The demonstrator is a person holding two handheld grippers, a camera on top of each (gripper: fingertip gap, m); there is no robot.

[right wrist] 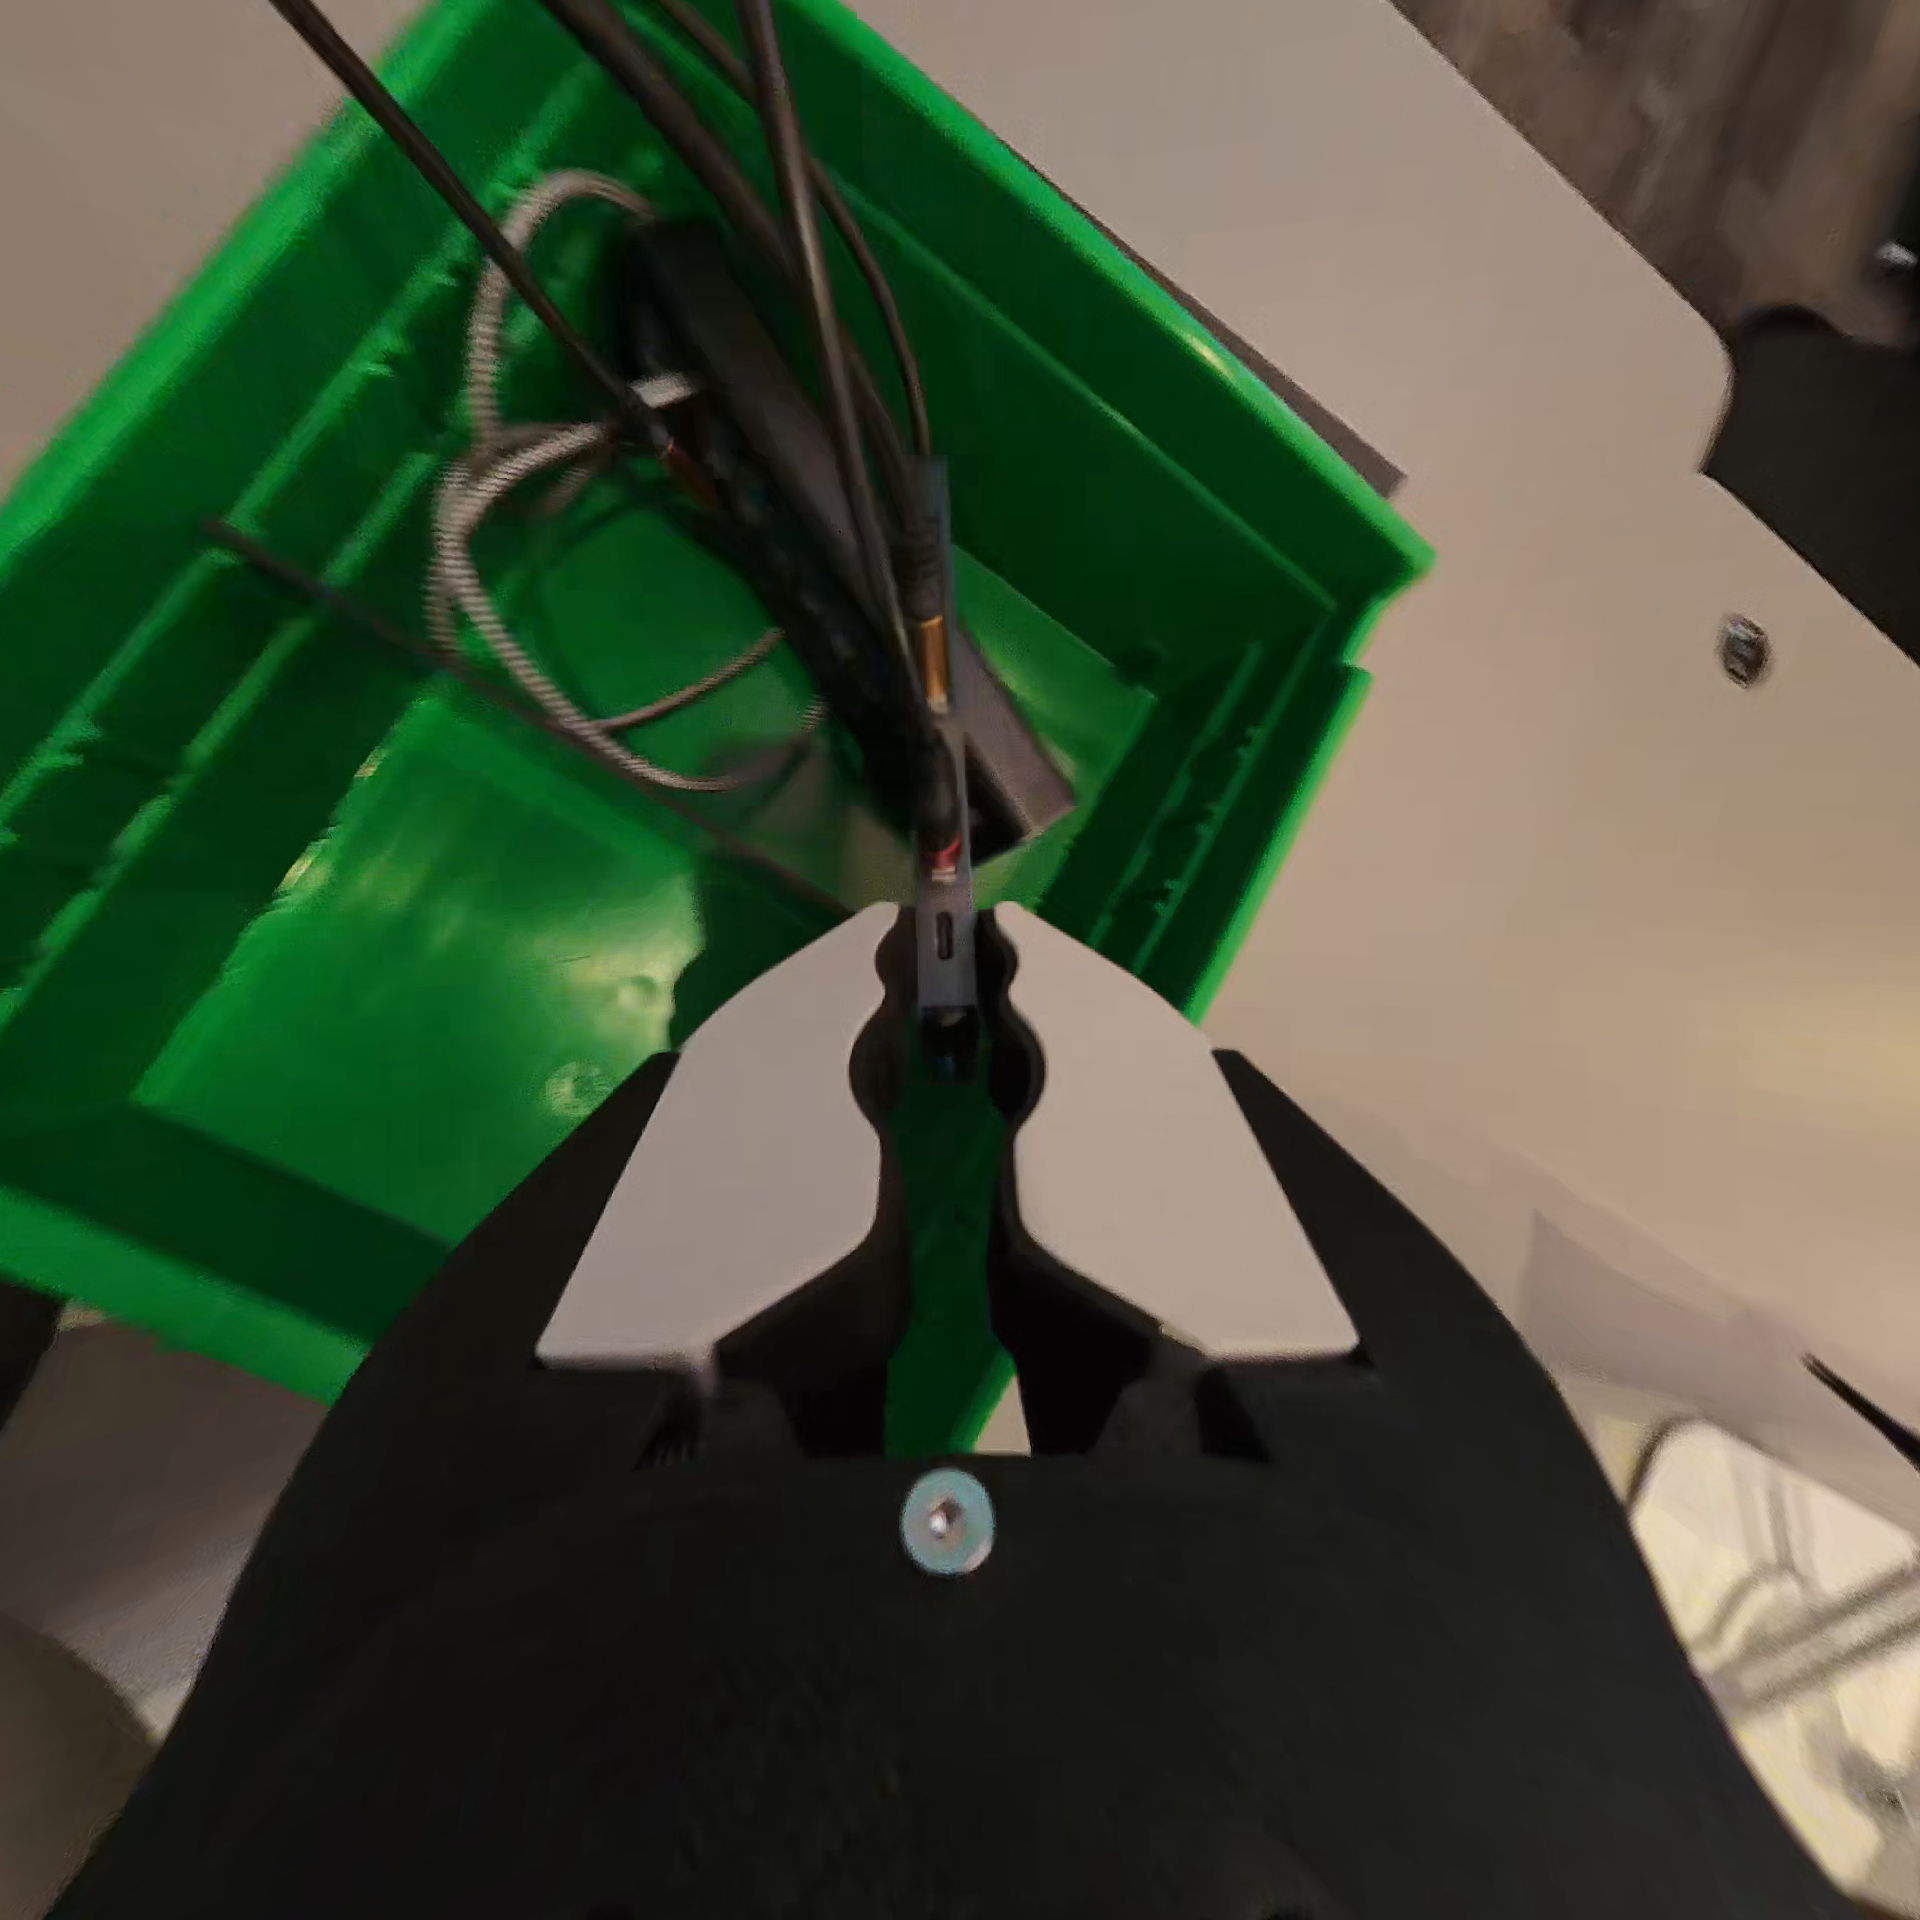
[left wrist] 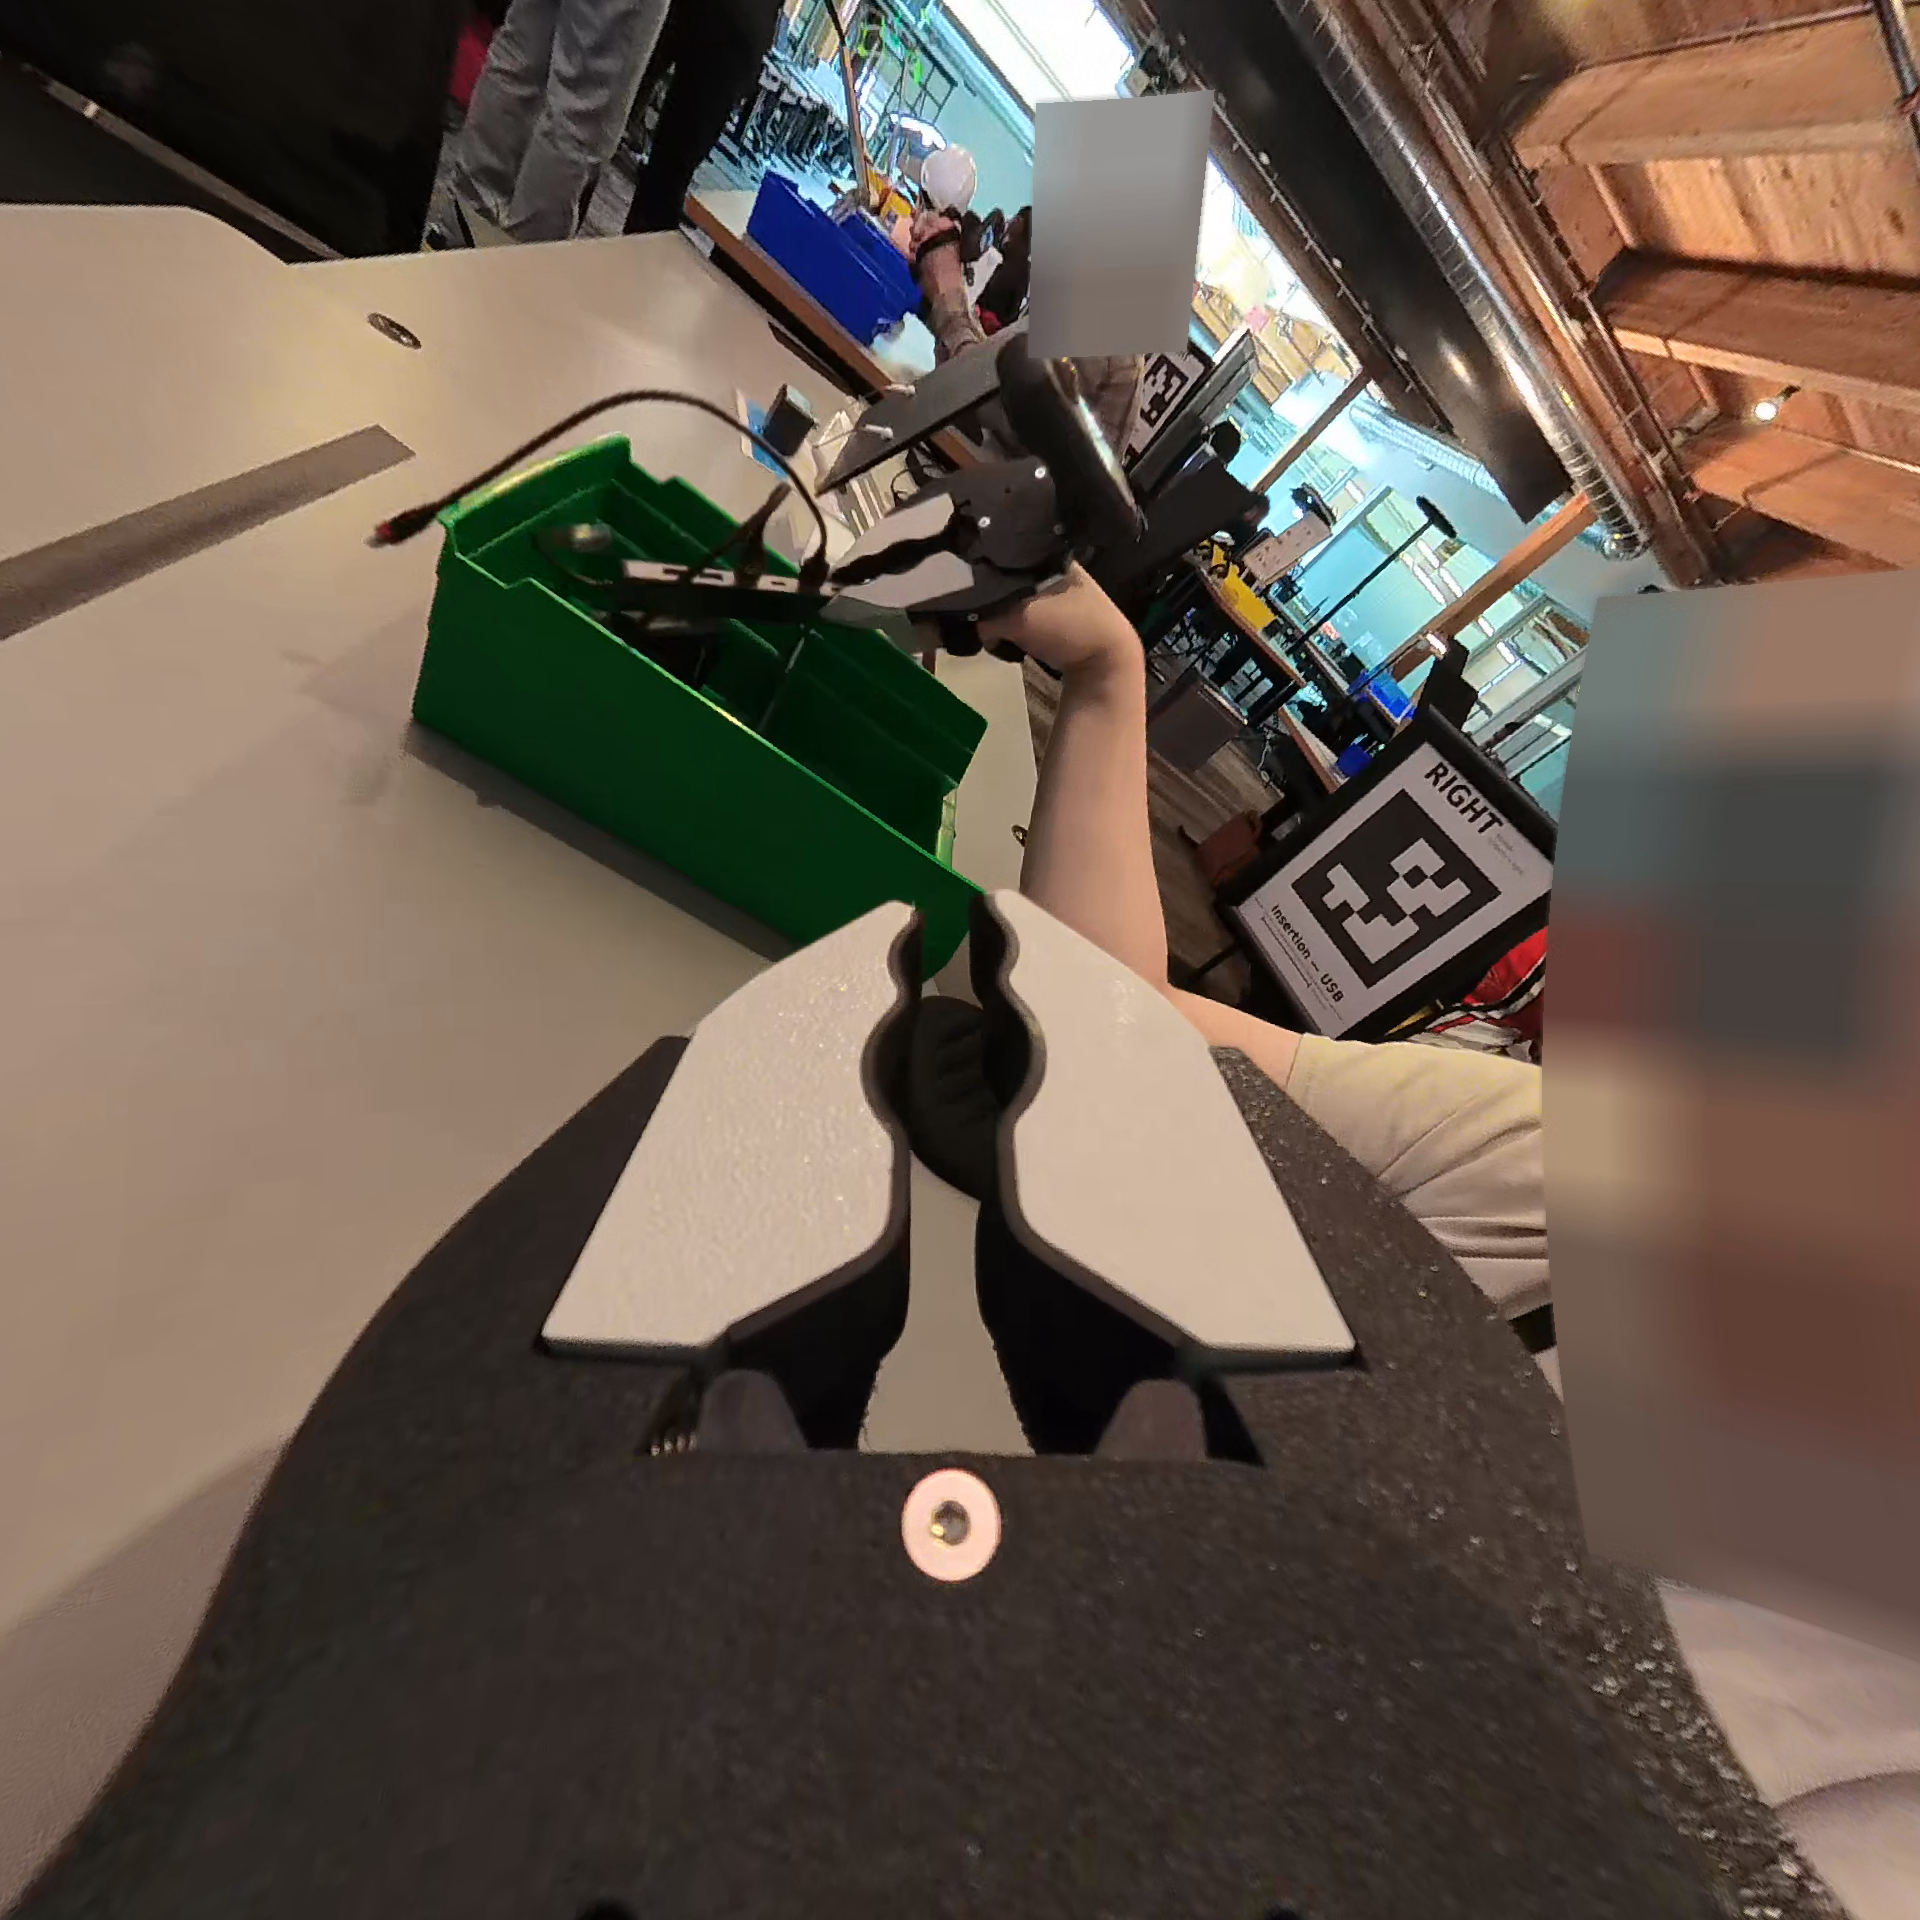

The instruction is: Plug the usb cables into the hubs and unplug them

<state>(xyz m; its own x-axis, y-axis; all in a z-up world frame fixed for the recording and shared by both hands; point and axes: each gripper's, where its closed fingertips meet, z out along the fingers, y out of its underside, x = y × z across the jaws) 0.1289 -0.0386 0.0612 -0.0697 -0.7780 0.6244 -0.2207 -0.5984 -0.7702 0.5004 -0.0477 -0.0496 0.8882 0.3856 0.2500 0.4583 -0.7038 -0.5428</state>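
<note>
Green bin point(right wrist: 1143, 499) under gripper-held hub point(right wrist: 943, 956)

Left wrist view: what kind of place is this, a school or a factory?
Probably a workshop or lab: long worktables with gear, exposed ceiling ducts and wooden beams, and a square-patterned marker board.

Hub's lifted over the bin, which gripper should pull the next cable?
Left, probably. The right gripper is shut on the hub above the green bin; the left gripper holds nothing, beside the bin.
</note>
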